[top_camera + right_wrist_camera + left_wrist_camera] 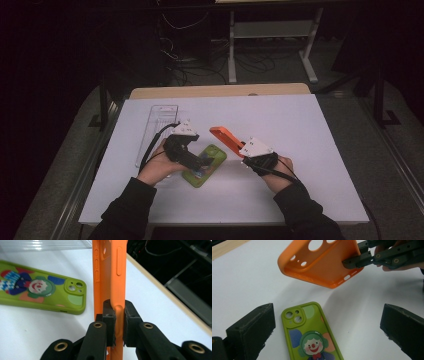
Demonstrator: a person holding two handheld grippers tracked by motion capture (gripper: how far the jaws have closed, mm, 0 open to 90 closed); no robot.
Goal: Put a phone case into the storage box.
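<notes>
Right gripper (119, 322) clamped on one edge of orange phone case (110, 270), held clear above the white table (300, 150), pads pinching the rim. Left gripper (327, 332) wide open, nothing gripped, jaws either side of green clown phone case (312, 335) lying flat on table. Clear plastic tray (157, 125) near left hand.

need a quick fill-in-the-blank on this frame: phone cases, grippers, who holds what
1. The right gripper is shut on the ____ case.
2. The green case lies flat on the table, between the left gripper's ____ jaws.
3. The green case bears a ____ picture.
4. The clear tray sits on the left gripper's side.

Missing words: orange; open; clown
</notes>
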